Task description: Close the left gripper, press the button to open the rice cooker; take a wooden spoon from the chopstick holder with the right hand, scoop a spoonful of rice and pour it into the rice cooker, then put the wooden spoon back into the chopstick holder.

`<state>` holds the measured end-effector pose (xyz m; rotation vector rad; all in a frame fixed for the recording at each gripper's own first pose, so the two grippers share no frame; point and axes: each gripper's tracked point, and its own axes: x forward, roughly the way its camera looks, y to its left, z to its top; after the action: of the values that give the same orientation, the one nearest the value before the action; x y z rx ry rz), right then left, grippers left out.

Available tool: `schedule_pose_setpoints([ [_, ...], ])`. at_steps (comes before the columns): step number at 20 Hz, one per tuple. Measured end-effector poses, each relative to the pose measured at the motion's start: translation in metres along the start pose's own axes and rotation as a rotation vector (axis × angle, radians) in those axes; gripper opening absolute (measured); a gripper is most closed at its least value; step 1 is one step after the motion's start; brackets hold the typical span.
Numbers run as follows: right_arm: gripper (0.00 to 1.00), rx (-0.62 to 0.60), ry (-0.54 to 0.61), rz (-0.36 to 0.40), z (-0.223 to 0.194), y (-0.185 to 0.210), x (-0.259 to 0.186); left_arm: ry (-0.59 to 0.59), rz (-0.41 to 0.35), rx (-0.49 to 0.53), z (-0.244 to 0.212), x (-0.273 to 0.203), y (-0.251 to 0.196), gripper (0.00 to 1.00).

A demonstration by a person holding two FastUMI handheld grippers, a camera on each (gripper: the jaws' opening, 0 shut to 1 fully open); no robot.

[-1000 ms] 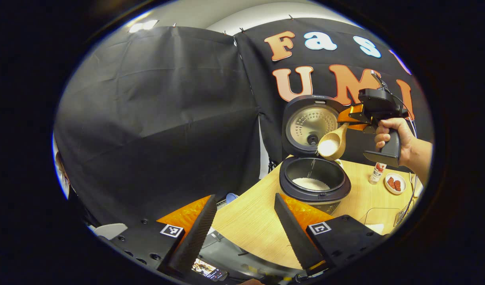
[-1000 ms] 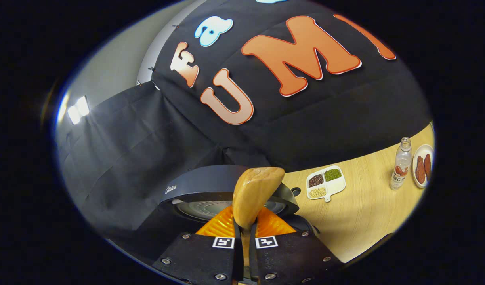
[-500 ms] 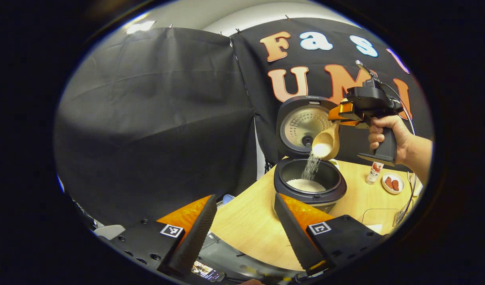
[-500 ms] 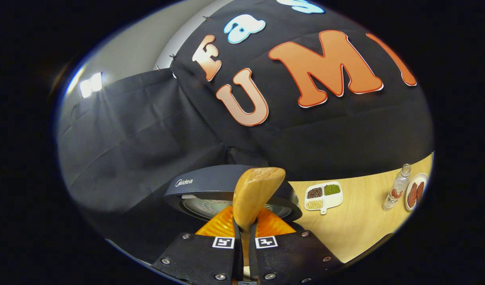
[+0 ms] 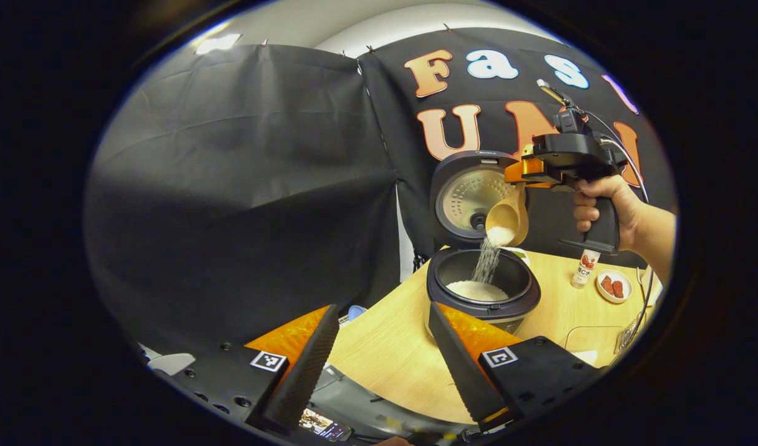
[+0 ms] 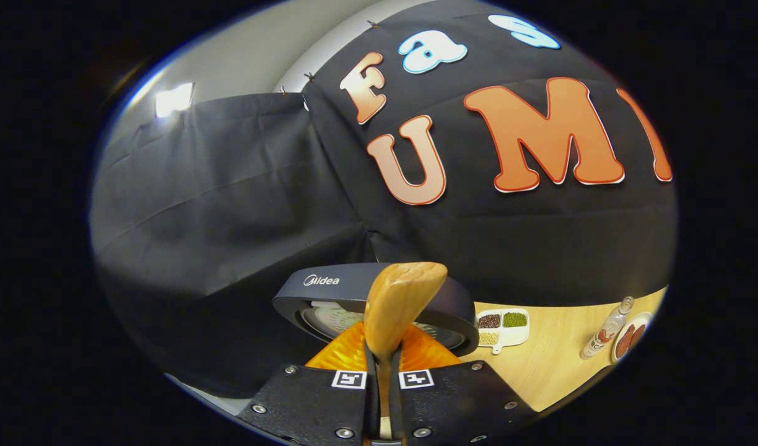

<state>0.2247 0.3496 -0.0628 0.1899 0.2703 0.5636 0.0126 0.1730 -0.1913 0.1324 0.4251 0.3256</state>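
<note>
Wooden spoon [image 5: 508, 218] tipped over open rice cooker [image 5: 483, 286], rice [image 5: 488, 260] falling into pot.

Spoon handle clamped between both fingers of right hand-held gripper [image 6: 383, 396]; bowl sticks up and forward past the fingertips in right gripper view, hangs down-left of that gripper [image 5: 520, 174] in left gripper view, just above the cooker's pot, in front of raised lid [image 5: 469, 195]. Hand [image 5: 602, 204] grips its handle. Left hand-held gripper [image 5: 382, 347] open, fingers spread wide, holding nothing, low over near edge of bench [image 5: 391, 347], apart from cooker. Bottle [image 5: 585, 266] and small plate [image 5: 615, 286] right of cooker. Divided dish of beans [image 6: 503, 325] on bench behind lid.
</note>
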Motion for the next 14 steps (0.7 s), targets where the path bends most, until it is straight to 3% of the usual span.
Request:
schedule_pose_setpoints([
  [7, 0.05, -0.138, -0.012, -0.011, 0.0004, 0.0025, 0.0004, 0.007, 0.010, -0.008, -0.0025, 0.0020, 0.0034, 0.93],
  [8, 0.05, -0.165, -0.014, -0.009, 0.0009, 0.0026, 0.0004, 0.009, 0.010, -0.008, -0.0030, 0.0012, 0.0040, 1.00],
  [11, 0.05, -0.250, -0.012, 0.016, 0.0011, 0.0052, -0.0005, 0.009, 0.009, -0.005, -0.0040, 0.0010, 0.0024, 0.93],
  [12, 0.05, -0.281, -0.017, 0.023, 0.0022, 0.0044, -0.0008, 0.010, 0.008, -0.004, -0.0050, 0.0013, 0.0030, 0.99],
  [14, 0.05, -0.351, -0.031, 0.040, 0.0004, 0.0038, -0.0014, 0.010, 0.010, -0.004, -0.0051, 0.0014, 0.0036, 1.00],
])
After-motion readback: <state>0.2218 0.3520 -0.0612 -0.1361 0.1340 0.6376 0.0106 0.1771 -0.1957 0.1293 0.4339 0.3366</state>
